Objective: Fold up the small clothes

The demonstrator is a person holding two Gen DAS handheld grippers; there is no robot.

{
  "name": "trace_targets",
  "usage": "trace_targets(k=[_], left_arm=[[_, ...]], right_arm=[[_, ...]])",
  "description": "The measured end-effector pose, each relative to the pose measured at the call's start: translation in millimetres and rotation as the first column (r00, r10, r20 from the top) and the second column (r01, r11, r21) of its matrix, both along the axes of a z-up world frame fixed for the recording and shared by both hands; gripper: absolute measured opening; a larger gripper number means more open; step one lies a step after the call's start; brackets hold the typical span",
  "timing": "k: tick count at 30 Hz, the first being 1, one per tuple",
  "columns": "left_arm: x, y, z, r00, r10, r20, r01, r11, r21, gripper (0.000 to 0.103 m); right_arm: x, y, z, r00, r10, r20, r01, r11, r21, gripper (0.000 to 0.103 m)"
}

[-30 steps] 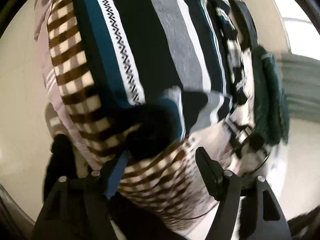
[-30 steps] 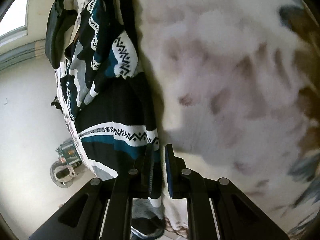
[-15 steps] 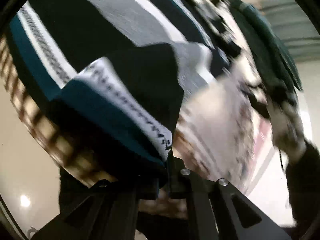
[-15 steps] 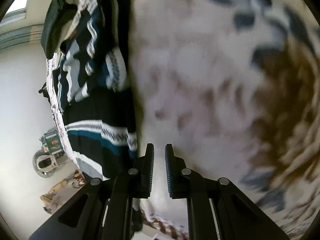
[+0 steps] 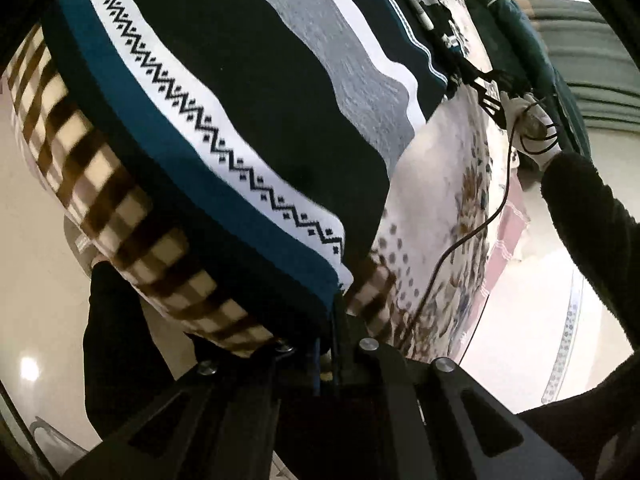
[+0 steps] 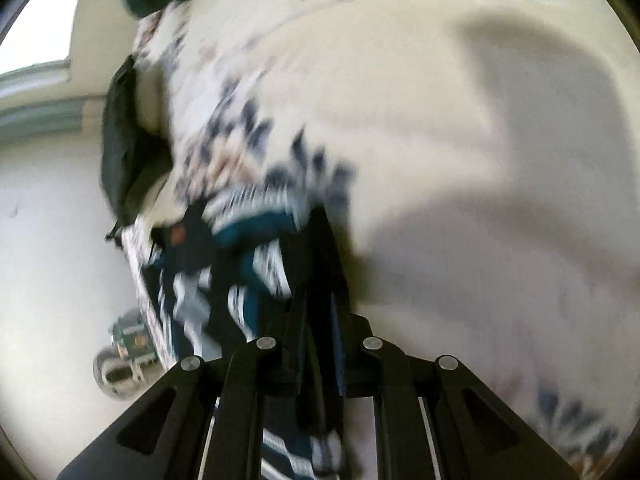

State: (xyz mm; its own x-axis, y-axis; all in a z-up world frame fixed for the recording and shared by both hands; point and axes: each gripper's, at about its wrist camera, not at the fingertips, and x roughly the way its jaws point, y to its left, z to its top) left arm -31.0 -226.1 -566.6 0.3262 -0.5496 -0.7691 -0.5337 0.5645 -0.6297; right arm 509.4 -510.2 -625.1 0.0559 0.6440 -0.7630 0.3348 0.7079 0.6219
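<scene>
A striped sweater [image 5: 248, 92] in black, teal, grey and white with zigzag bands lies spread on a floral bedsheet [image 5: 448, 184]. My left gripper [image 5: 334, 312] is shut on the teal hem corner nearest the camera. Farther up the bed, a white-gloved hand [image 5: 532, 124] holds the other gripper. The right wrist view is blurred. There the sweater [image 6: 240, 264] lies bunched at lower left, and a black fold of it runs up between the fingers of my right gripper [image 6: 318, 304]. Its jaws are opening slightly while the fold still sits between the pads.
A brown checked blanket [image 5: 100, 184] hangs over the bed's edge under the sweater. A dark green garment [image 5: 516, 36] lies at the far end of the bed. A black sleeve [image 5: 592, 220] and a thin cable [image 5: 480, 224] cross the sheet. Pale floor [image 6: 48, 240] lies beside the bed.
My left gripper, open over the sweater a second ago, has shut on its hem corner. My right gripper has swept fast across the bed and now has a black fold between its fingers.
</scene>
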Motion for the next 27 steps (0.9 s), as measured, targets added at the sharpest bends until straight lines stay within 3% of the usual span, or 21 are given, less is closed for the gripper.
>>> trace_targets(k=[2,6,8,10,11,13,14,15,16,17,18,19,20,27], left_arm=[[3,-3,-3,1.000,-0.001,-0.005,0.001,1.000,-0.003,0.002],[3,-8,-8,1.000,-0.012,-0.020,0.012,1.000,-0.002,0.002],[4,-8,-9,1.000,-0.006,-0.017,0.006,1.000,-0.010,0.002],[5,-8,-9,1.000,-0.003,-0.011,0.003,1.000,-0.017,0.002],[6,-8,-10,1.000,0.004,-0.011,-0.005,1.000,-0.031,0.002],[5,-4,-12,0.999,0.025,-0.030,-0.027,0.998,-0.057,0.004],[4,-2,-12,0.999,0.031,-0.043,-0.033,0.998,-0.058,0.005],[2,-1,-12,0.998,0.040,-0.056,-0.044,0.997,-0.062,0.016],[0,1,-10,0.997,0.048,-0.060,-0.052,0.997,-0.061,0.026],[-4,4,-7,0.997,0.061,-0.053,-0.064,0.996,-0.063,0.051],[-6,7,-5,0.996,0.075,-0.045,-0.078,0.995,-0.069,0.066],[-9,9,-3,0.995,0.091,-0.038,-0.093,0.993,-0.071,0.067],[-11,11,-2,0.994,0.106,-0.032,-0.108,0.991,-0.075,0.067],[13,-1,-37,0.988,0.143,-0.059,-0.149,0.983,-0.110,0.067]], right_arm=[[4,4,-10,0.999,-0.015,-0.030,0.017,0.999,0.037,0.015],[3,12,19,0.994,0.061,0.091,-0.040,0.975,-0.218,0.003],[8,-9,17,0.997,0.008,0.078,0.012,0.965,-0.261,0.000],[16,-23,5,0.998,-0.046,0.040,0.054,0.971,-0.231,0.000],[18,-19,0,1.000,-0.023,0.015,0.025,0.978,-0.206,0.000],[21,-9,6,0.998,0.056,0.012,-0.051,0.969,-0.242,0.001],[22,-3,9,0.996,0.092,-0.001,-0.090,0.975,-0.202,0.002],[21,0,11,0.994,0.110,-0.019,-0.111,0.982,-0.154,0.002],[20,1,13,0.991,0.126,-0.034,-0.129,0.985,-0.116,0.007],[19,0,17,0.990,0.138,-0.024,-0.140,0.986,-0.089,0.025],[16,-2,22,0.989,0.150,-0.008,-0.151,0.986,-0.078,0.041],[14,-5,26,0.988,0.155,0.001,-0.154,0.986,-0.069,0.070],[12,-8,27,0.988,0.156,-0.001,-0.155,0.986,-0.057,0.076],[-1,-24,11,0.993,0.112,-0.035,-0.111,0.993,0.042,0.076]])
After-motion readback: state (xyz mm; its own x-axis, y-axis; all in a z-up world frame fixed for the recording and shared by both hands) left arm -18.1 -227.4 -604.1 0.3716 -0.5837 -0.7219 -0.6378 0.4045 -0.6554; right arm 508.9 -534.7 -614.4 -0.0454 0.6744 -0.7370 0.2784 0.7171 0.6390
